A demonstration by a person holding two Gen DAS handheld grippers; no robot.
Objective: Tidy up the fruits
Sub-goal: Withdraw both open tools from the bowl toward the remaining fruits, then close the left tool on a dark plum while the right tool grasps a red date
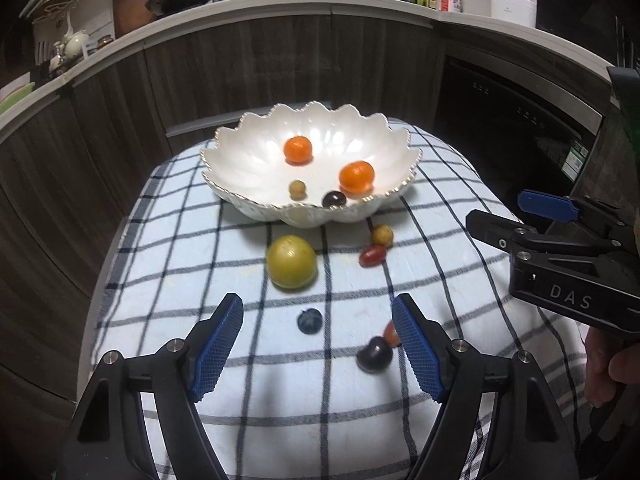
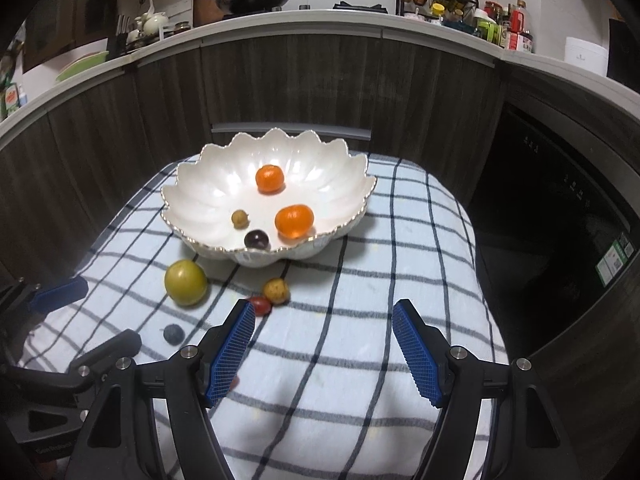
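A white scalloped bowl (image 1: pixel 224 136) (image 2: pixel 180 184) on the checked cloth holds two oranges (image 1: pixel 298 149) (image 1: pixel 356 176), a small tan fruit (image 1: pixel 297 189) and a dark grape (image 1: pixel 334 199). Loose on the cloth lie a yellow-green fruit (image 1: pixel 292 262) (image 2: pixel 186 282), a tan fruit (image 1: pixel 382 235), a red cherry tomato (image 1: pixel 373 255), a blueberry (image 1: pixel 309 321) (image 2: pixel 173 334) and a dark grape (image 1: pixel 375 354). My left gripper (image 1: pixel 318 300) is open, with the blueberry lying between its fingers, untouched. My right gripper (image 2: pixel 324 308) is open over bare cloth, with the tomato (image 2: pixel 260 305) beside its left pad.
Another red tomato (image 1: pixel 391 333) peeks out behind the left gripper's right pad. The cloth (image 2: pixel 360 280) covers a small table with dark cabinets close behind it and a dark appliance (image 2: pixel 560 220) to the right. A hand (image 1: pixel 608 364) holds the right gripper at the right edge.
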